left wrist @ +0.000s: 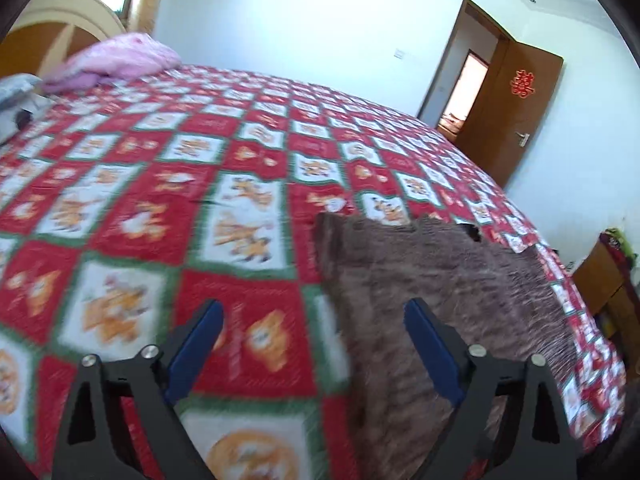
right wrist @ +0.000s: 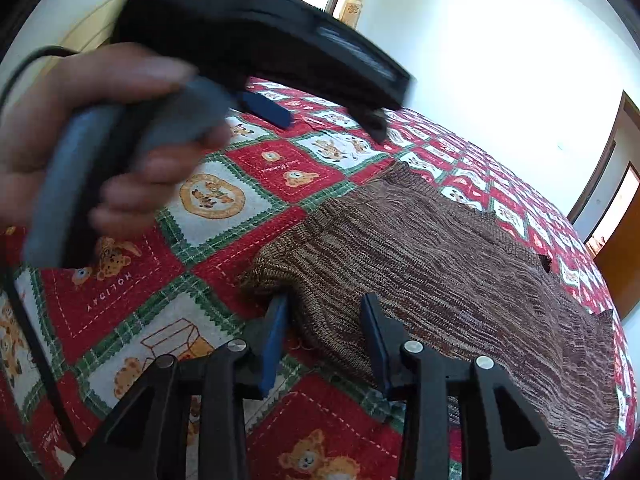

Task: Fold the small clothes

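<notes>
A brown knitted garment (right wrist: pixel 440 264) lies flat on the red, green and white patchwork quilt (right wrist: pixel 132 300). My right gripper (right wrist: pixel 324 306) stands over the garment's near left corner. That corner lies between its blue pads, which have a gap and do not press on it. A hand (right wrist: pixel 80 140) holds my left gripper (right wrist: pixel 334 126) above the quilt, beyond the garment's far left side. In the left wrist view, my left gripper (left wrist: pixel 314 312) is wide open with nothing in it. Its right finger hangs over the garment (left wrist: pixel 440 300) and its left finger over the bare quilt (left wrist: pixel 132 220).
Pink bedding (left wrist: pixel 120 60) and a grey bundle (left wrist: pixel 16 92) lie by the wooden headboard (left wrist: pixel 60 28). An open wooden door (left wrist: pixel 520 112) is at the far right, and a low cabinet (left wrist: pixel 604 280) stands beside the bed. A black cable (right wrist: pixel 24 320) hangs at the left.
</notes>
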